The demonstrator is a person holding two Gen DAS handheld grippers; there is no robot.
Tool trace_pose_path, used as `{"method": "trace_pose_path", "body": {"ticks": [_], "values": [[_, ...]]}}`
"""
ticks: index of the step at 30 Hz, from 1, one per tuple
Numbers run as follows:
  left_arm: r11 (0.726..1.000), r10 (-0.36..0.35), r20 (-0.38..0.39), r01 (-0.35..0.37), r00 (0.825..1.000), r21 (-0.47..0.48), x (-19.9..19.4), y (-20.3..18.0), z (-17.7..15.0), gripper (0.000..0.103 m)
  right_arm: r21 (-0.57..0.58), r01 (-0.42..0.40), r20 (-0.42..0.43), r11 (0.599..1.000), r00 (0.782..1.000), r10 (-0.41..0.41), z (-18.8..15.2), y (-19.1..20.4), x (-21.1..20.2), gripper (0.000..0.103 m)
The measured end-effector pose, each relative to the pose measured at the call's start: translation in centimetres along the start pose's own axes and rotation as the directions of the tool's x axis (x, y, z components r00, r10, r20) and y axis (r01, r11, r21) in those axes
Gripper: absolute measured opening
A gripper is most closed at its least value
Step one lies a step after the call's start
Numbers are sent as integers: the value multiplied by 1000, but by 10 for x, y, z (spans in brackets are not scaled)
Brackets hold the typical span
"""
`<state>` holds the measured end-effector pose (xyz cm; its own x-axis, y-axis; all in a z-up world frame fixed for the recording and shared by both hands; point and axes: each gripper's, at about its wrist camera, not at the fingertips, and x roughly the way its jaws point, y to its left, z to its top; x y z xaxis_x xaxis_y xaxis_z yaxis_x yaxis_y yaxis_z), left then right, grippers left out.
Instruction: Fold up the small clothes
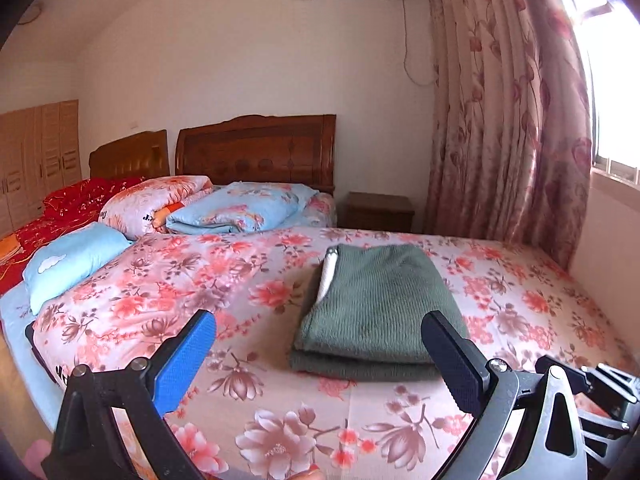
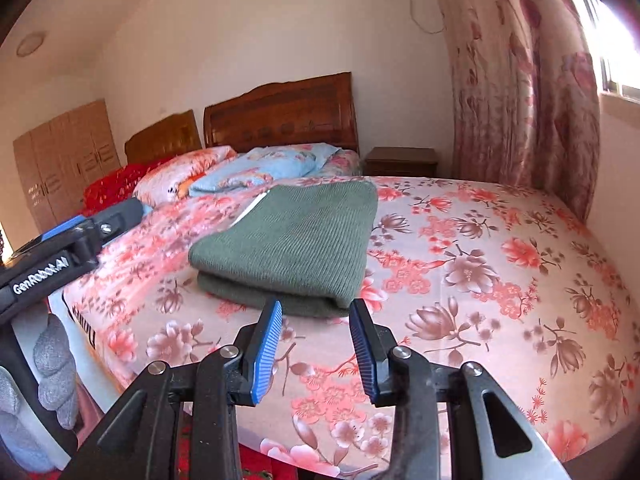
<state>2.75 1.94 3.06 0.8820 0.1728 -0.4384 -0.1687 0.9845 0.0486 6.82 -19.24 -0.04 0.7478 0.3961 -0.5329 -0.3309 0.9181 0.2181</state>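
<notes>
Green knit garment lies folded flat on floral bedspread. Left gripper spread wide, empty, garment's near edge just ahead between fingertips. Right gripper part open, holds nothing, garment's near corner just beyond. White strip at garment's far edge indistinct.

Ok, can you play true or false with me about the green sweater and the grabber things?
1. The green sweater lies folded on the flowery bedspread. True.
2. The right gripper is squeezing the sweater. False: its fingers stand apart with nothing between them.
3. The left gripper has its fingers spread wide. True.
4. The curtain is plain blue. False: it is pink with flowers.
5. A blue pillow sits on top of the sweater. False: it lies far off to the side.
</notes>
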Motion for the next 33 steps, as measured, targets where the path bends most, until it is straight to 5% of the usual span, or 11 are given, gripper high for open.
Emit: {"method": "trace_pose_path", "body": {"ticks": [9, 33], "values": [[996, -8, 14, 7, 1000, 88, -5, -21, -13, 103, -14, -10, 25, 1000, 1000, 11, 0, 0, -5, 36], [997, -25, -20, 27, 999, 70, 0, -21, -15, 103, -48, 8, 33, 999, 999, -7, -1, 3, -7, 36]]}}
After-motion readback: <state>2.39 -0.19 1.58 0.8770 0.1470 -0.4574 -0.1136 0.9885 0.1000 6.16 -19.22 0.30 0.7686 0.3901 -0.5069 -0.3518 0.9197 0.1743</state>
